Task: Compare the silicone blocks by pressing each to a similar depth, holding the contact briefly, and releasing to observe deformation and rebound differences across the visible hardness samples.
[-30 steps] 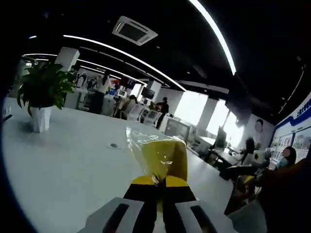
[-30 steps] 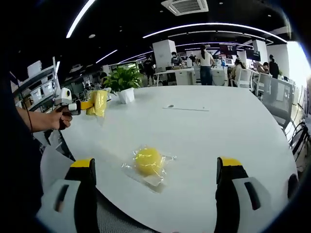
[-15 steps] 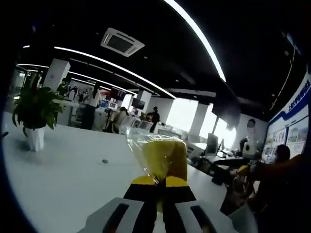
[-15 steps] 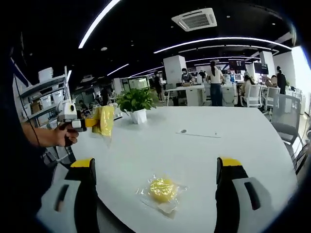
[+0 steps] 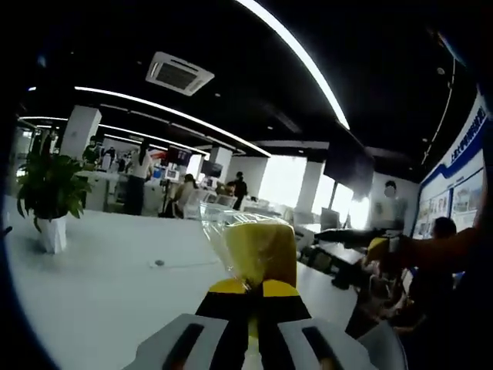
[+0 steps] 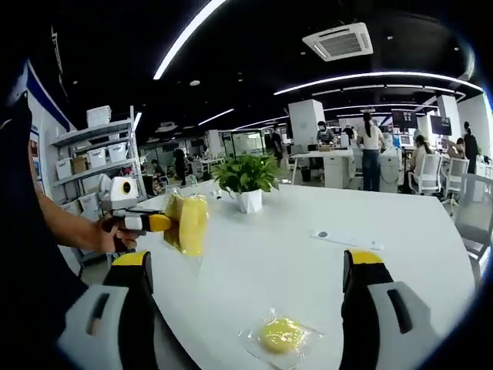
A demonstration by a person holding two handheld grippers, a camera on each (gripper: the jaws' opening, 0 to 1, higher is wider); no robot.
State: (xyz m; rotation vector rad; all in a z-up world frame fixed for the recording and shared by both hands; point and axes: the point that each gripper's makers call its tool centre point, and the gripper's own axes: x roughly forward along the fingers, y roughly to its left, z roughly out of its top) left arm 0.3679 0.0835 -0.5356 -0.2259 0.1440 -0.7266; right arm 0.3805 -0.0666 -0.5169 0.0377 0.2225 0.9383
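My left tongs (image 5: 248, 291) pinch a light, soft yellow bagged block (image 5: 260, 250) aloft off the table's (image 6: 323, 277) near edge, while my right tongs (image 6: 250, 271) gape wide above the slippery-wrapped round sample (image 6: 282, 336) there, best gripped across its middle.

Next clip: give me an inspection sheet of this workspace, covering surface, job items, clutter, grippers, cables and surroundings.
Surface: white round-edged table, mostly bare.
Job's things: yellow silicone block in clear wrap, held off the table; round yellow silicone sample in a clear bag, lying on the table near its front edge.
Clutter: potted green plant in a white pot; small flat strip with a dark dot.
Grippers: left gripper shut on the wrapped block; right gripper open above the bagged sample.
Cables: nothing seen.
Surroundings: open office, shelving with bins, people at desks, ceiling light strips.
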